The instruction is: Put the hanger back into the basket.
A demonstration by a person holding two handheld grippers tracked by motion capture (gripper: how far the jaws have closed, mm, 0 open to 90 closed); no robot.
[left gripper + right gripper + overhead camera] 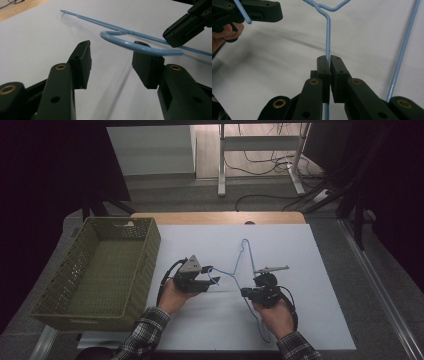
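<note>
In the high view, a blue wire hanger (243, 270) lies on the white table (310, 320), between the left hand-held gripper (212, 283) and the right hand-held gripper (245, 292); a green basket (145, 270) stands well to the left at the table's edge, and a small grey clip-like object (271, 269) lies just beyond the right hand. The risk here, as I judge it, is that with one wire pinched near the middle the hanger may swing or twist if it is lifted toward the basket. In the left gripper view, the left hand-held gripper (111, 63) stands spread, and the hanger's hook (140, 47) curves over the top of its right pad without being squeezed; if the jaws shut from here they could push the hook aside or close under it, missing it altogether. In the right gripper view, the right hand-held gripper (329, 61) is pressed together on one thin wire (327, 37) of the hanger. Such a narrow, smooth wire may turn between flat pads, so the frame could pivot and drag across the table, or slip free if pulled sideways.
</note>
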